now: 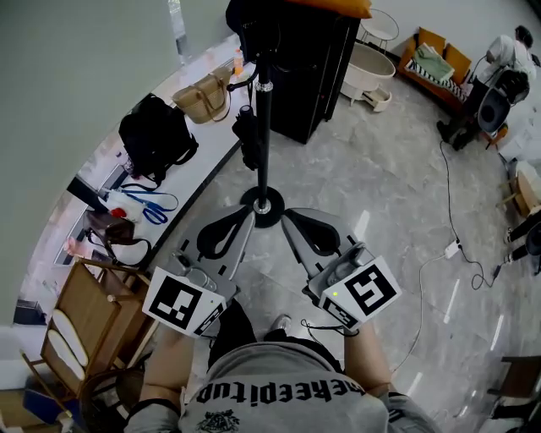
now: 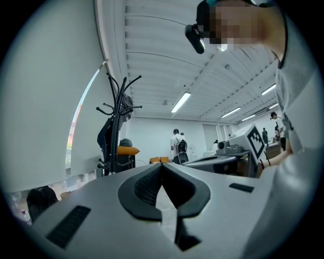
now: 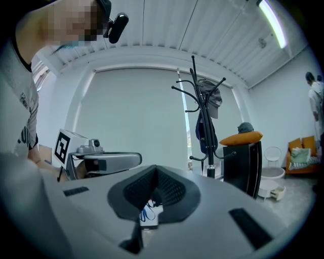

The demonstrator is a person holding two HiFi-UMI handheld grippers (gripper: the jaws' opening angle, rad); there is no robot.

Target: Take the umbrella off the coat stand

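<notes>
On the left, a long white ledge (image 1: pixel 199 169) runs along the wall. On it stand a black backpack (image 1: pixel 152 135) and, further along, a tan handbag (image 1: pixel 203 100). What is inside them I cannot tell.

The person holds the left tongs (image 1: pixel 250 213) level, with the jaws closed together and nothing between them. The tips are near the round foot of the coat stand (image 1: pixel 263 127).

The umbrella (image 1: pixel 248 139) is dark and folded. It hangs on the left side of the stand's pole, about halfway up and close against it. It is well apart from both tongs.

The right tongs (image 1: pixel 286 213) are also closed and grip nothing. They are just on the other side of the foot.

Behind the stand is a black cabinet (image 1: pixel 308 76) with an orange cushion (image 1: pixel 338 7) on top. To the right of it stands a white tub (image 1: pixel 368 72) on the floor. Far right, an orange seat (image 1: pixel 439 46) holds folded cloth (image 1: pixel 433 61).
</notes>
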